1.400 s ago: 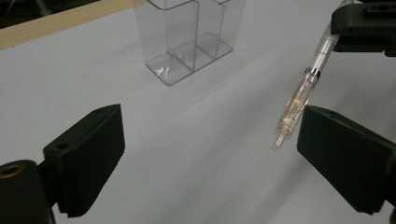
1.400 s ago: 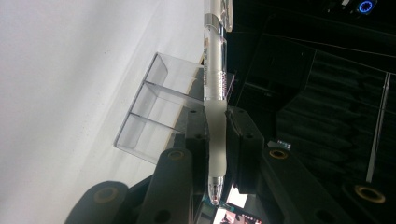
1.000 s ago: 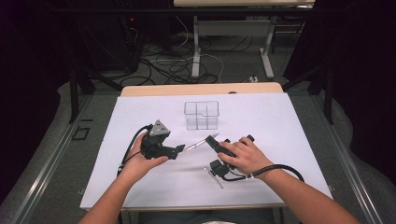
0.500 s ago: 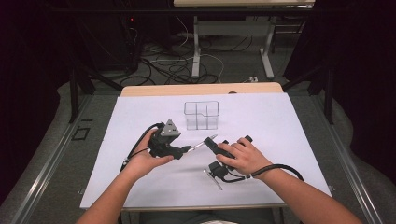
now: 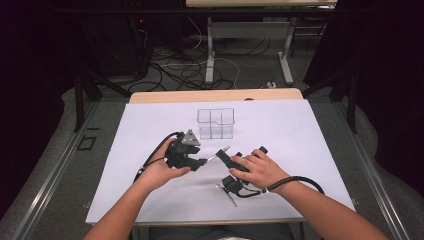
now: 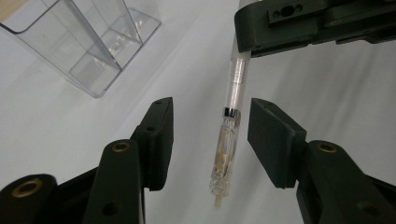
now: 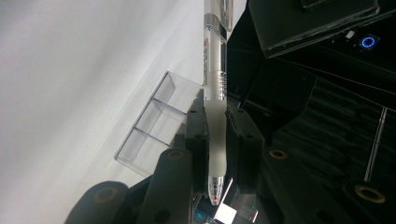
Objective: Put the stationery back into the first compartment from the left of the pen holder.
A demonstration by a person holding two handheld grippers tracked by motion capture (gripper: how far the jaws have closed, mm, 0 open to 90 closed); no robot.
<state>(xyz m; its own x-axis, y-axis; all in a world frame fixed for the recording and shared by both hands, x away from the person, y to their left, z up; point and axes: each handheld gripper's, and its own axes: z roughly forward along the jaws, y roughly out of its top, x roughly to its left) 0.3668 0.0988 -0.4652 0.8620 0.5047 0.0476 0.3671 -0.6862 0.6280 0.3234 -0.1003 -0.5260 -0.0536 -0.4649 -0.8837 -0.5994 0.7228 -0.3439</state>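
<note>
Two grippers meet over the white table sheet (image 5: 300,150) in the high view: my left gripper (image 5: 204,161) points at the tip of the clear plastic pen (image 5: 218,154) that my right gripper (image 5: 231,161) holds out toward it, with the clear divided plastic organizer box (image 5: 216,123) just beyond both sets of fingers.

In the left gripper view, the pen (image 6: 229,135) hangs between my fingers (image 6: 275,140), its button end toward the camera. The jaws have just been closing, yet a gap shows on either side of the barrel, so the left fingers are released for now and touch nothing. The box (image 6: 88,42) sits off to the far left of the fingers.

In the right gripper view, the fingers (image 7: 243,140) are clenched on the pen's (image 7: 215,107) frosted rubber grip, writing tip toward the camera, and the box (image 7: 154,126) lies behind them.

To do this handover well, I judge I should keep the right hand dead still, centre the barrel between the left pads, close until both pads bear evenly, and only then loosen the right fingers.
</note>
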